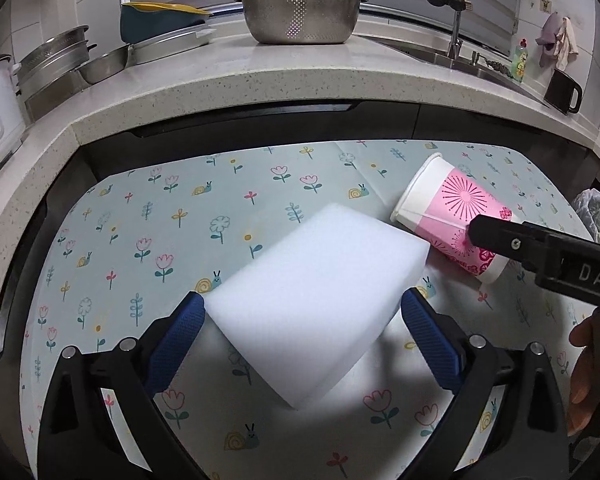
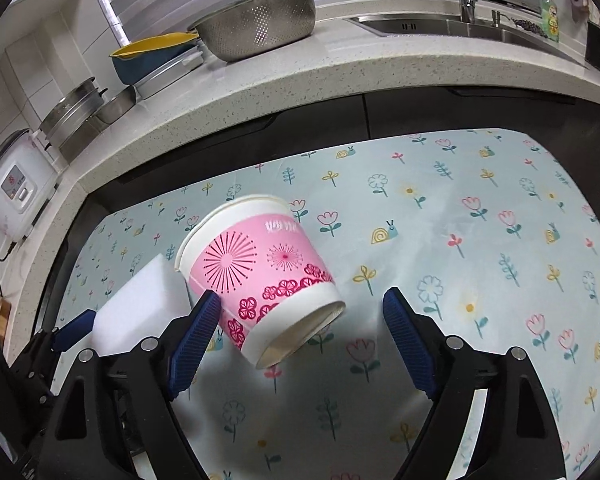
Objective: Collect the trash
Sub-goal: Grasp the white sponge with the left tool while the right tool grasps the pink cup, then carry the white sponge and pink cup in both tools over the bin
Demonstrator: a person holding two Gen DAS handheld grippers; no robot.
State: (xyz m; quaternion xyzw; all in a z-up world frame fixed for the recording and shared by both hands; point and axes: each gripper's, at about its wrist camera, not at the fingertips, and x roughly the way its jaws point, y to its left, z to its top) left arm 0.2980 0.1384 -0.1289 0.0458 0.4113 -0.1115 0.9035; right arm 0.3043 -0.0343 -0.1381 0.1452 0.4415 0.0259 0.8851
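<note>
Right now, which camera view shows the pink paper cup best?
The right wrist view: the pink paper cup lies on its side between the open right gripper fingers, whole from rim to base. In the left wrist view the cup is smaller, at the right, partly covered by the right gripper's black finger.

Steel colander [image 1: 301,15] on speckled counter [image 1: 220,80], rice cooker [image 2: 14,192], floral mat [image 2: 460,240]

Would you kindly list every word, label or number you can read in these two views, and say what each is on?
"DAS": white letters on the right gripper, cut off at the picture's edge.
Cup: white characters on the pink band, too blurred to read.
Bottle: label too small.
Rice cooker: panel markings too small.
</note>
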